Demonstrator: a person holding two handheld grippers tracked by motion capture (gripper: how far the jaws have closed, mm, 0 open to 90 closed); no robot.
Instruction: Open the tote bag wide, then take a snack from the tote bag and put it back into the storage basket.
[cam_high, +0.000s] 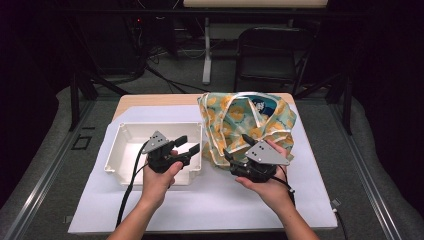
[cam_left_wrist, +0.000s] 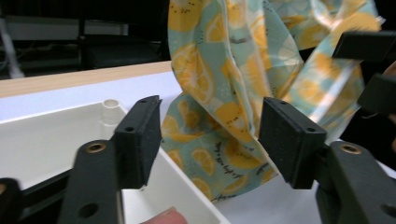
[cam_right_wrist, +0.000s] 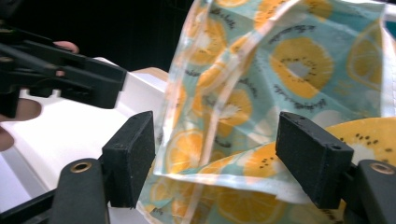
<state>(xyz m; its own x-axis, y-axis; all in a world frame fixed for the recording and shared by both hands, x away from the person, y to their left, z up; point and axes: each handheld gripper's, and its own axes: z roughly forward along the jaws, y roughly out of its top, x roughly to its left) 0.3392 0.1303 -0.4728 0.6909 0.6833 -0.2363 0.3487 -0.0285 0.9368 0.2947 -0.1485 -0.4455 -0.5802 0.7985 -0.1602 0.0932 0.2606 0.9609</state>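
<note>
High view: your two claws meet at the near edge of the lemon-print bag, which stands crumpled on the tabletop just right of the white tray.
Left claw: partly open over the tray's right wall, aimed at the bag; nothing is pinched.
Right claw: jaws apart at the bag's lower edge; in the right gripper view a fold of cloth lies between the pads but they aren't pressing on it.
Tray: nothing lies in the part you can see.
Done so far: you've lined both claws up on the cloth.
Left to do: likely close on the edge, lift, and move or open the bag.
</note>
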